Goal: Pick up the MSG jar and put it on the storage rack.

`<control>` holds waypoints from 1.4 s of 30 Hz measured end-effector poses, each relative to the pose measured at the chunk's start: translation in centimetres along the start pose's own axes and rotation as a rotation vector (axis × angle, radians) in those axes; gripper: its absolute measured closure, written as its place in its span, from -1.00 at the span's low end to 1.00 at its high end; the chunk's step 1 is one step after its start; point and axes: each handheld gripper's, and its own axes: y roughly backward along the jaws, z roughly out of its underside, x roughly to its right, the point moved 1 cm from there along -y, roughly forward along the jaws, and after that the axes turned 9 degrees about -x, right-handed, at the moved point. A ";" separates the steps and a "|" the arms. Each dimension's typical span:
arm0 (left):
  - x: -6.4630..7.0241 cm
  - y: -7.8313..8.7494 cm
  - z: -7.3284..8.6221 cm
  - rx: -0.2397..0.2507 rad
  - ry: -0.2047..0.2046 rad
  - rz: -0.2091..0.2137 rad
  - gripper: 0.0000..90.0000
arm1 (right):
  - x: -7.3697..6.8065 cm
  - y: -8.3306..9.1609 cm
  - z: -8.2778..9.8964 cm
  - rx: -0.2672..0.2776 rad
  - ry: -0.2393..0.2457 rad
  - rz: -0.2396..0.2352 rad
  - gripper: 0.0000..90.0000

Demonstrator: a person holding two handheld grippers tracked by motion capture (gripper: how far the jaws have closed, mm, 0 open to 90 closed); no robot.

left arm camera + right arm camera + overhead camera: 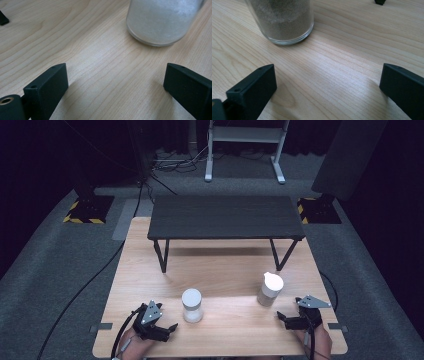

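Both tongs are rested low on the near edge of the table, jaws spread wide, nothing held. The left gripper is pointed right toward the white jar; in the left gripper view that jar is seen ahead and off to the right of the jaw line, apart from both jaws, bare wood between. The right gripper is pointed left; the brown jar stands just far-left of it, and in the right gripper view the jar is seen ahead and left of the gap, untouched. Risks, as judged: neither jar is centred between its jaws, so a straight push forward would likely clip a glass wall with one jaw and shove or tip the jar; both jars are tall and narrow, so a low or off-centre pinch could topple them; smooth glass could slip if squeezed lightly. The brown jar's cap looks slightly uneven, so spilling is possible if it is knocked. The black shelf stands well apart at the far side.
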 end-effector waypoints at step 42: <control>-0.3 0.0 -0.3 -0.013 0.005 0.008 -0.87 | 0.0 0.0 0.0 -0.001 0.000 0.000 -0.98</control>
